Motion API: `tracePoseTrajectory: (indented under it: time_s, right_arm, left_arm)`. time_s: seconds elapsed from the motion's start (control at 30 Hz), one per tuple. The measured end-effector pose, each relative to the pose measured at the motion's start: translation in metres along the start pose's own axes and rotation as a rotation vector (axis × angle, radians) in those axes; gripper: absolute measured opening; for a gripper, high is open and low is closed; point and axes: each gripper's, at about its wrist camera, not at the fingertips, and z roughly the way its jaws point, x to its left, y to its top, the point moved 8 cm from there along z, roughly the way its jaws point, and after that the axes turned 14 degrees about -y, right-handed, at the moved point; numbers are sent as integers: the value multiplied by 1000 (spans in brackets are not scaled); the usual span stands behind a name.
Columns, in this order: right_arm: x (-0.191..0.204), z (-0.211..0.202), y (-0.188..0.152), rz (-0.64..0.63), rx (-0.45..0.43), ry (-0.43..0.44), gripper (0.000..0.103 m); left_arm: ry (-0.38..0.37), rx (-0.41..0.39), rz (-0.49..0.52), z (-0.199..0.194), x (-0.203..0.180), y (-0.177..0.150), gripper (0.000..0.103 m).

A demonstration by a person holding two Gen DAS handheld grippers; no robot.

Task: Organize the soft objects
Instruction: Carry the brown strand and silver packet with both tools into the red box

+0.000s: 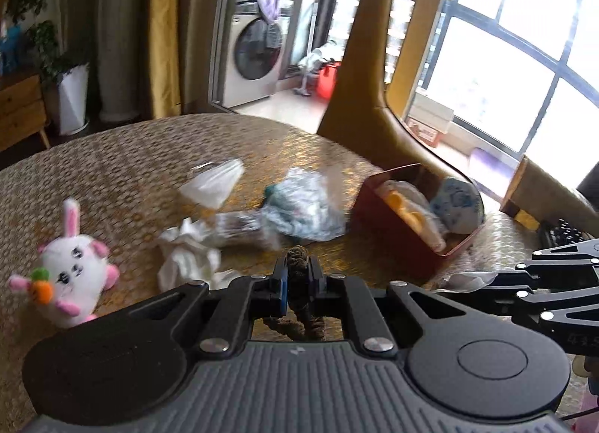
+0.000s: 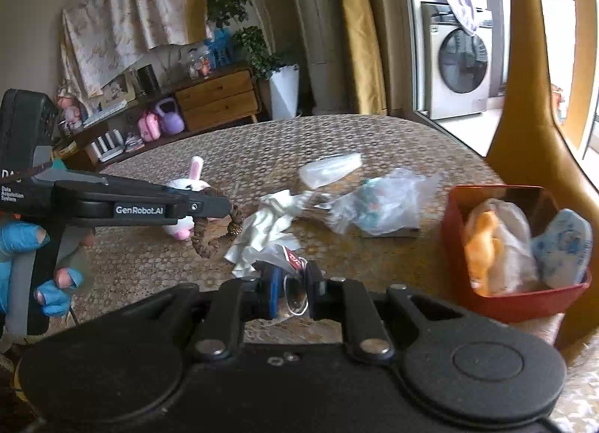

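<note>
The left gripper is pinched tight on a brown rope ring. The ring looks twisted and bumpy, light and bendy. It hangs in the air above the table, so it sags a little under the pinch. A bumpy rope like that should not slip out easily.

The right gripper is pinched tight too, on a thin clear plastic bag with a red mark on it. The bag looks very light, floppy and slippery. I think a thick fold is the best place to hold it, not a single thin edge.

The red box sits on the table on the right side. A yellow soft toy and a blue and white soft thing already lie inside it.

Still out on the table are a white bunny toy, a crumpled white cloth and a clear bag with something blue-green inside. The bunny looks squishy, so its round body seems the easy place to grab.
</note>
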Motion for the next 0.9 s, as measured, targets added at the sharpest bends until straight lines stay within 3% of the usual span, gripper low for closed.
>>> tracePoseTrajectory:
  time_s: [0.43, 0.9]
  right_arm:
    - [-70, -30, -9, 34, -3, -112, 13]
    - [-150, -12, -11, 96, 9, -235, 13]
  left_arm:
    - [-110, 55, 116, 43, -84, 28, 10]
    - [-177, 154, 214, 121, -144, 58, 10]
